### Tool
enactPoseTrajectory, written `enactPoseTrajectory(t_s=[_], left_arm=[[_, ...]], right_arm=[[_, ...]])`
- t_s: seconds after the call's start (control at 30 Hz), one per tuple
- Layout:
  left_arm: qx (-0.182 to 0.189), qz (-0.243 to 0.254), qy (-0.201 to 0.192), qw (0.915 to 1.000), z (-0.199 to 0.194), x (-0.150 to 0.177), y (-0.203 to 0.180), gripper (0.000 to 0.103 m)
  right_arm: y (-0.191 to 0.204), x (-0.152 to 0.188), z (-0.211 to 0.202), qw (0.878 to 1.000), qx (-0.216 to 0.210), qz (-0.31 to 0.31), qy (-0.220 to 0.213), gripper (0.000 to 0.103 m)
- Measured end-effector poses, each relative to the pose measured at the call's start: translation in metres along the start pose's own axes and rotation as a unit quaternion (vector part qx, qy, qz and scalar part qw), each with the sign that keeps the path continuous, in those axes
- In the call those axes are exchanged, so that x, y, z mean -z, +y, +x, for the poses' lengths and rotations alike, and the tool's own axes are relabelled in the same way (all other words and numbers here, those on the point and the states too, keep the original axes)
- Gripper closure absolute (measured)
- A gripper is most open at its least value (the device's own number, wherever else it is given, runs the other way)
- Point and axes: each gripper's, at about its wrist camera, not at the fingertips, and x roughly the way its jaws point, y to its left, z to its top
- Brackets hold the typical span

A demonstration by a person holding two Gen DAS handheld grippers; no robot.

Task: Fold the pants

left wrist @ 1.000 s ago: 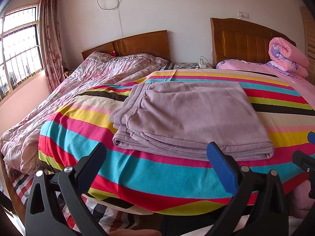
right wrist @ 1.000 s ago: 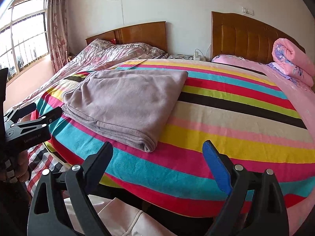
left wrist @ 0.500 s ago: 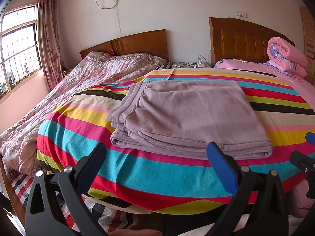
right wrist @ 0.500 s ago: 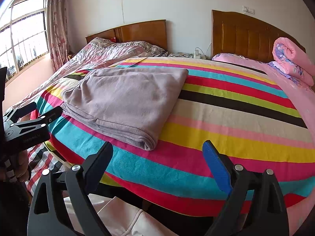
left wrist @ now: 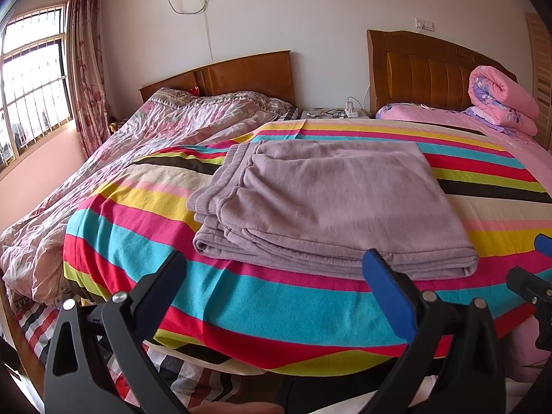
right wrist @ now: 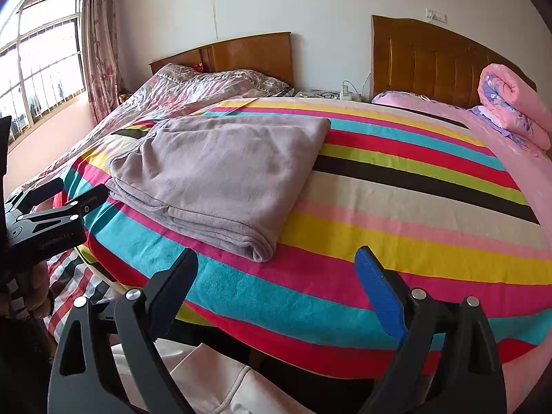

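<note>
Apparently the folding is all but finished: the pants (left wrist: 331,203) lie as a neat, flat, several-layer stack on the striped blanket (left wrist: 241,303) covering the bed, toward its near left part, with the ribbed waistband and hem edges lined up on the stack's left side and a rounded fold on its right. Nothing loose trails out of the stack, so I judge that at most a small tidy-up or one more fold remains, if any.

The left tool (left wrist: 276,283) hangs spread wide and empty, low in front of the bed's near edge and short of the stack. The right tool (right wrist: 276,279) is likewise spread wide and holds nothing, off to the right of the pants, apart from them.

Around the stack the blanket is bare: a broad striped stretch runs to the right of the pants up to a pink sheet and a rolled pink quilt (right wrist: 514,103) by the headboard. On the left a crumpled floral quilt (left wrist: 145,151) lies near the pants but not touching. The stack's near edge sits close to where the blanket curves down over the bed's front, so room is tightest there
</note>
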Motion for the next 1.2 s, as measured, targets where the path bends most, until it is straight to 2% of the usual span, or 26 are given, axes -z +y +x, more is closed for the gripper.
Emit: enactPoseTrajectory(t_s=[1.2], left_arm=[[0.009,-0.016,0.006,0.9998,0.0015,-0.002,0.0009,0.001]], right_arm=[[-0.0012,-0.0008,0.0006,1.0,-0.001,0.001,0.001,0.014]])
